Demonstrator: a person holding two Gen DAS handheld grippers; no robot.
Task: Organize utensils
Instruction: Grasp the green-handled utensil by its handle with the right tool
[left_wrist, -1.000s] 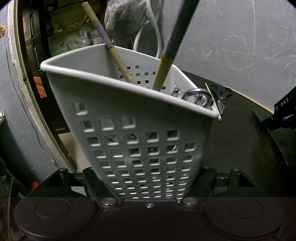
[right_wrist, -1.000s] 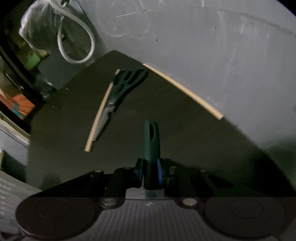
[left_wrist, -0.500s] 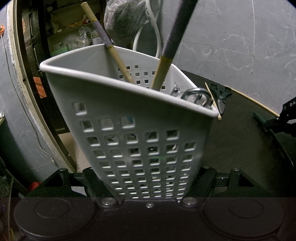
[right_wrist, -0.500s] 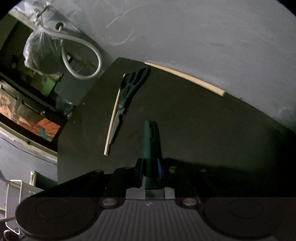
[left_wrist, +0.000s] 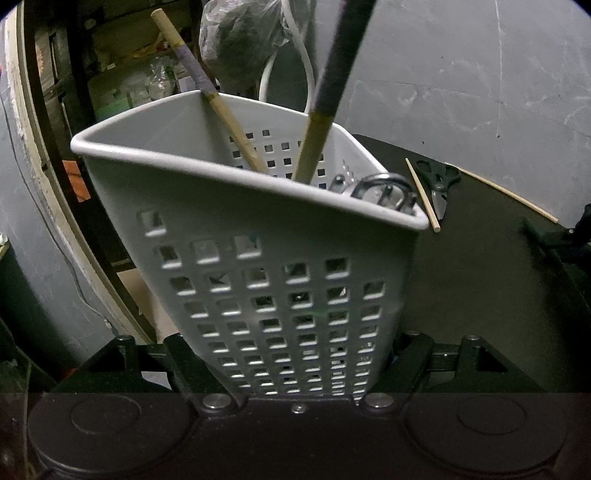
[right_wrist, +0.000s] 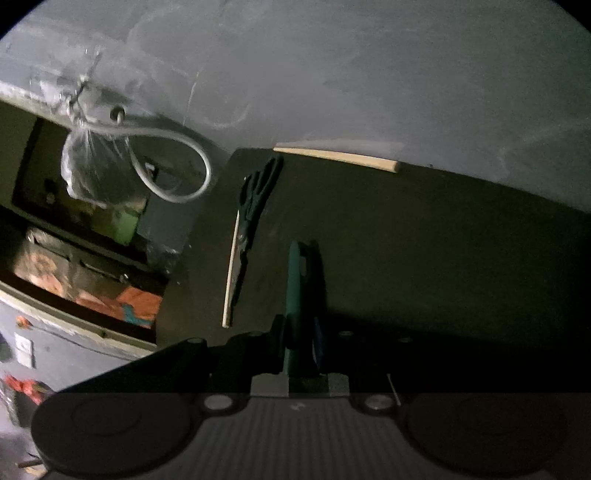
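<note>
My left gripper (left_wrist: 291, 369) has a white perforated utensil basket (left_wrist: 266, 280) between its jaws, tilted to the left; the jaws are opening and still touch the basket's sides. In the basket stand two wooden sticks (left_wrist: 229, 122) and some metal utensils (left_wrist: 380, 188). My right gripper (right_wrist: 299, 343) is shut on a green handle with a hole (right_wrist: 295, 280), low over the dark table (right_wrist: 424, 258). Ahead of it lie black scissors (right_wrist: 255, 199), a thin stick (right_wrist: 231, 273) and a thicker stick (right_wrist: 336, 158). In the left wrist view the scissors (left_wrist: 437, 181) lie beyond the basket.
A grey wall borders the table's far edge. Off the table's left corner hang a plastic bag (right_wrist: 88, 173) and a looped white hose (right_wrist: 177, 166), with dark shelves behind them. The right gripper (left_wrist: 561, 240) shows at the right edge of the left wrist view.
The right gripper has rolled and sunk toward the table with the green handle still in it. The basket and left gripper have kept their place.
</note>
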